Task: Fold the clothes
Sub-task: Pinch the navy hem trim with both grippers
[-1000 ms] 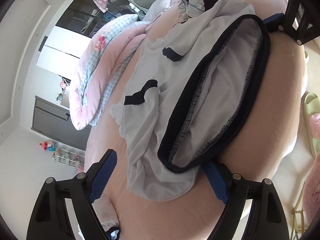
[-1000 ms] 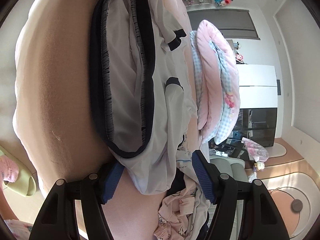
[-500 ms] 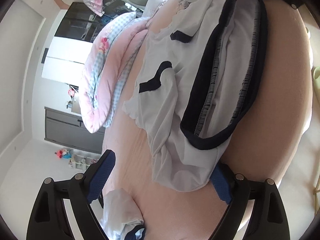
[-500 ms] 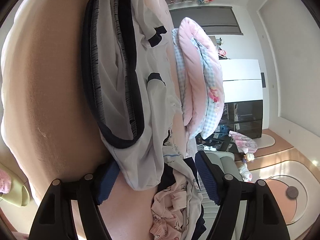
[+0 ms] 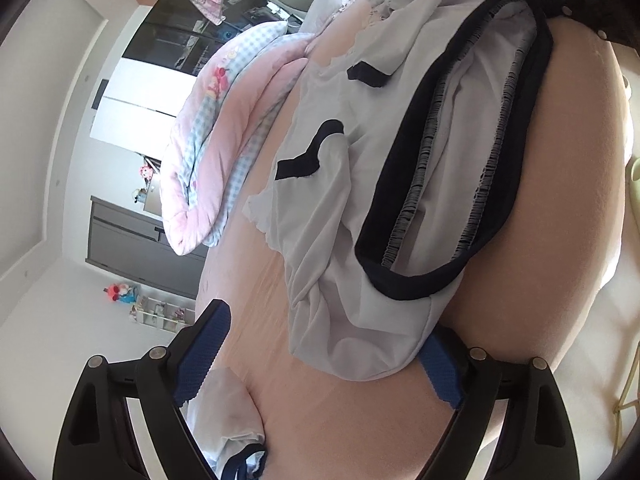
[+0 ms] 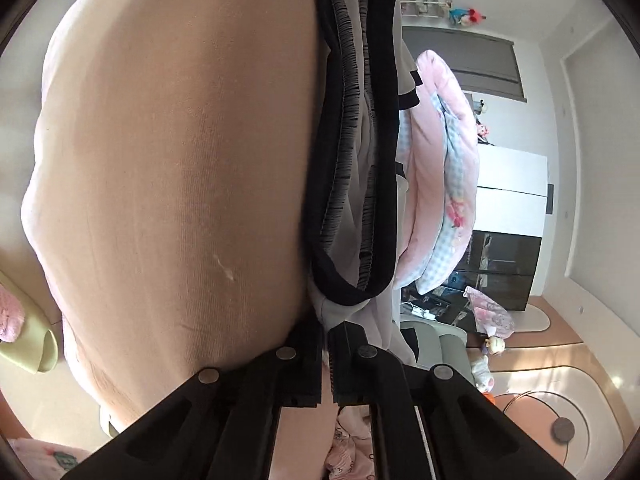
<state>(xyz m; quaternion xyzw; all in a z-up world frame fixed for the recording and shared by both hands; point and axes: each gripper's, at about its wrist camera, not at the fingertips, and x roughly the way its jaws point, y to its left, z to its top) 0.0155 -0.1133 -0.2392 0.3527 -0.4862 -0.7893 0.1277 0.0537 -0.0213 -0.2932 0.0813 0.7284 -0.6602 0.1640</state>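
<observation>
Already the right gripper [image 6: 327, 354] has pinched the white garment [image 5: 356, 216] at its near corner by the bed's [image 5: 560, 184] edge, while the left gripper [image 5: 320, 352] straddles the opposite corner, jaws wide, needing to close before lifting.

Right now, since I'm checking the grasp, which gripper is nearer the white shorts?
Right. The right gripper is shut on the white shorts at one waistband end; the left gripper stands open around the opposite end, not pinching.

White garment [image 5: 332, 208], navy trim; pink-blue checked quilt [image 5: 208, 152]; peach sheet [image 6: 180, 160].
</observation>
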